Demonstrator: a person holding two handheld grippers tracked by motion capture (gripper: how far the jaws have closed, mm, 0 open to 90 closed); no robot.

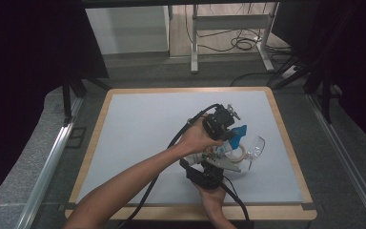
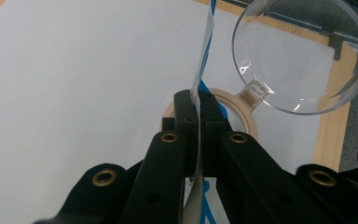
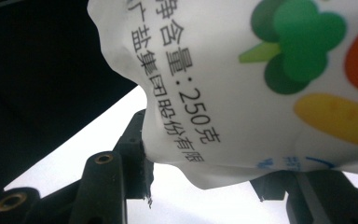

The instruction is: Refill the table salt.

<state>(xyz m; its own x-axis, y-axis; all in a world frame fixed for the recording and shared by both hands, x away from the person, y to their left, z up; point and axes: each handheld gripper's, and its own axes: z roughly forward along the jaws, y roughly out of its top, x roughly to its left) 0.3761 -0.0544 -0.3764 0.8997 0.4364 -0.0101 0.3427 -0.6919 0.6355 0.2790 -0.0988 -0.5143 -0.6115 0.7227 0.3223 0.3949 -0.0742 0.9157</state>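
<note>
Your left gripper (image 2: 198, 116) pinches the pouch's (image 3: 261, 79) thin top edge. Your right gripper (image 3: 205, 182) clamps its body, steadying it above the table's (image 1: 124, 143) near-right corner, probably for tearing open.

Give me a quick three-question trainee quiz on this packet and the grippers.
1. True or false: the left gripper is shut on the packet's thin edge.
2. What are the right gripper's jaws closed around?
3. Beyond the left gripper, the clear domed lid is joined to: A) a wooden ring B) a metal bowl C) a mug

Key: 1 true. 2 the white printed packet. 3 A.
</note>
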